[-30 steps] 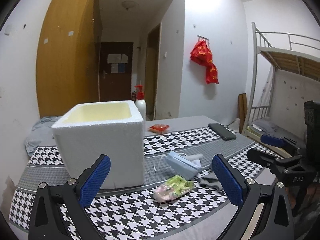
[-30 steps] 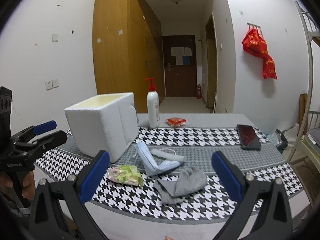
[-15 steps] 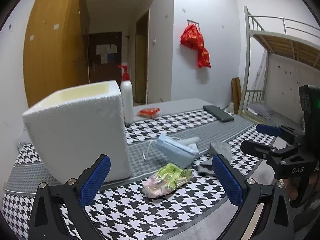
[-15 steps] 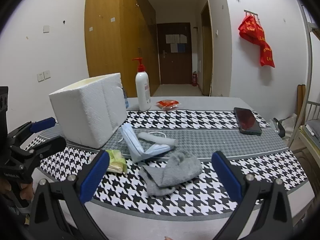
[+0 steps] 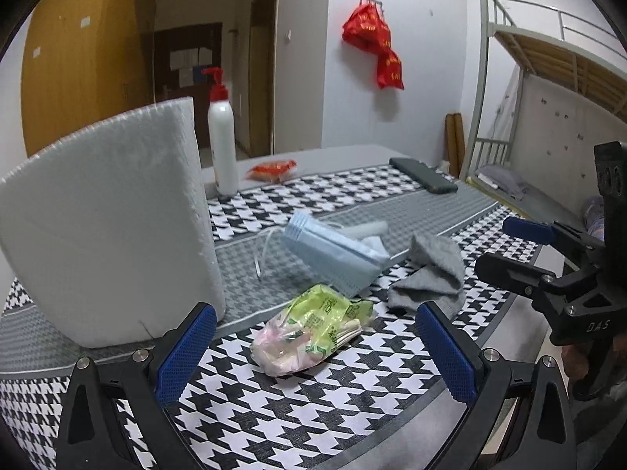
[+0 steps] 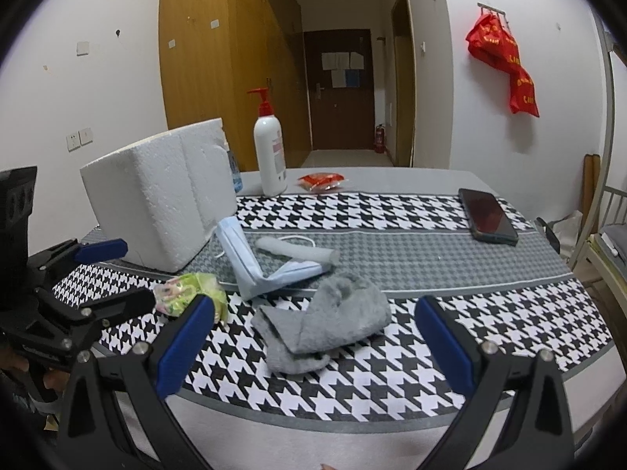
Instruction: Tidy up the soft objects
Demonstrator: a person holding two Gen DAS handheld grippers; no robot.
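On the desk [image 6: 392, 423], beside the foam box [image 5: 106, 227]: soft items are laid.
Tissue packet [image 5: 313, 329]: seen nearest the box, between the left claw's [image 5: 313, 348] wide-spread fingers.
Face masks [image 6: 250, 262]: propped just behind it.
Grey sock [image 6: 325, 325]: framed by the right claw [image 6: 313, 346], spread wide, nothing gripped.

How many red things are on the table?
2: the pump bottle's red top, standing behind the foam box, and a red packet lying beside the bottle. More could hide behind the box.
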